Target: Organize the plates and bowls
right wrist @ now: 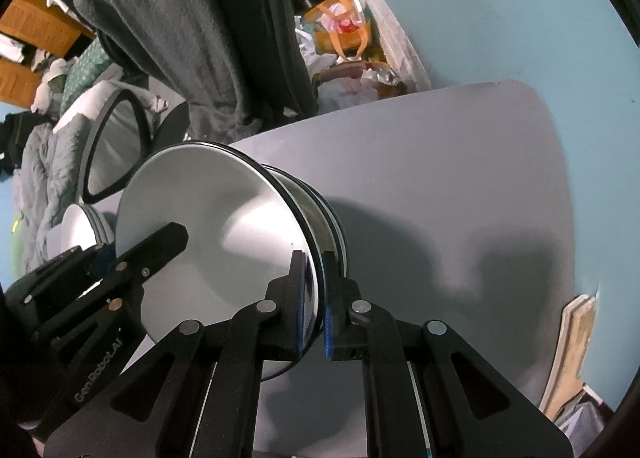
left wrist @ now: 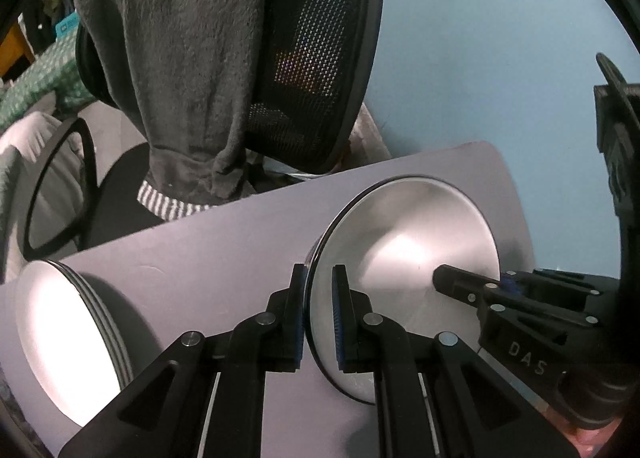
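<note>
On the pale grey table [right wrist: 440, 178], a steel bowl [right wrist: 208, 234] is held at opposite sides of its rim, on or just above a small stack of like bowls [right wrist: 334, 226] that shows behind it in the right wrist view. The left gripper [left wrist: 319, 318] pinches the thin rim on one side, its blue pads close on either face of the metal; the right gripper [right wrist: 313, 306] does the same on the other side, jaws all but pressed together on the rim. I judge the bowl to be light, stiff and not fragile, but polished and slippery, so the rolled rim is the sensible hold, and two opposed grips should keep it from swinging. Well apart on the table lies a stack of steel plates [left wrist: 68, 338], its edges layered. How many bowls are nested is hard to tell, since the front bowl hides them, and whether it rests on them or hangs clear cannot be made out. The plate stack is cut off at the frame edge, and glare washes out both surfaces.
</note>
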Demonstrator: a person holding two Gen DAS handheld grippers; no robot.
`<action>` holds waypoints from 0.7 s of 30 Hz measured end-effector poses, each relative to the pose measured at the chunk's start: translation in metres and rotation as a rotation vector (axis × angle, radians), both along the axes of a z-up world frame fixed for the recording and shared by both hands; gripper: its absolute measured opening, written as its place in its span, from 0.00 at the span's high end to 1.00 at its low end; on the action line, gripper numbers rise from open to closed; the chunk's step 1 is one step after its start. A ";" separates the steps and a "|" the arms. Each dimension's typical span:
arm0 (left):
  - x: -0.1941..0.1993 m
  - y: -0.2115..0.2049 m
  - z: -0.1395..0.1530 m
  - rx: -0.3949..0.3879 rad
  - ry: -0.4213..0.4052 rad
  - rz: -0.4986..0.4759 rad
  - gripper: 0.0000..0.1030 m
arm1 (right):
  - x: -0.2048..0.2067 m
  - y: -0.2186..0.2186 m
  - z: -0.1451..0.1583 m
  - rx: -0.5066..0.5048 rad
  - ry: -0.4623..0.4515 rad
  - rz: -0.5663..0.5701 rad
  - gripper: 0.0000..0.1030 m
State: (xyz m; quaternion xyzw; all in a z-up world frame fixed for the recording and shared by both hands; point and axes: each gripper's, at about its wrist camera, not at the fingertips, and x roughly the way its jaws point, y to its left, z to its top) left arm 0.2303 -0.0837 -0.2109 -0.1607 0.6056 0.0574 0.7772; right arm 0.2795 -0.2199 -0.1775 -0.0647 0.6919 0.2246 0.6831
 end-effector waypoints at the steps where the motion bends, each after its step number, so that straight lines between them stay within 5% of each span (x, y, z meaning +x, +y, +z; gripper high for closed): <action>1: 0.000 0.000 -0.002 0.000 0.015 -0.002 0.88 | 0.000 0.001 0.000 -0.006 0.002 0.003 0.92; 10: 0.000 0.004 -0.001 -0.017 0.021 0.009 0.88 | 0.000 0.010 0.007 -0.072 -0.009 0.046 0.88; 16: -0.004 0.009 0.012 -0.026 -0.014 0.025 0.81 | -0.002 0.011 0.022 -0.062 -0.045 0.041 0.64; 21: -0.014 0.010 0.028 -0.027 -0.055 0.039 0.77 | -0.002 0.014 0.040 -0.044 -0.087 0.043 0.62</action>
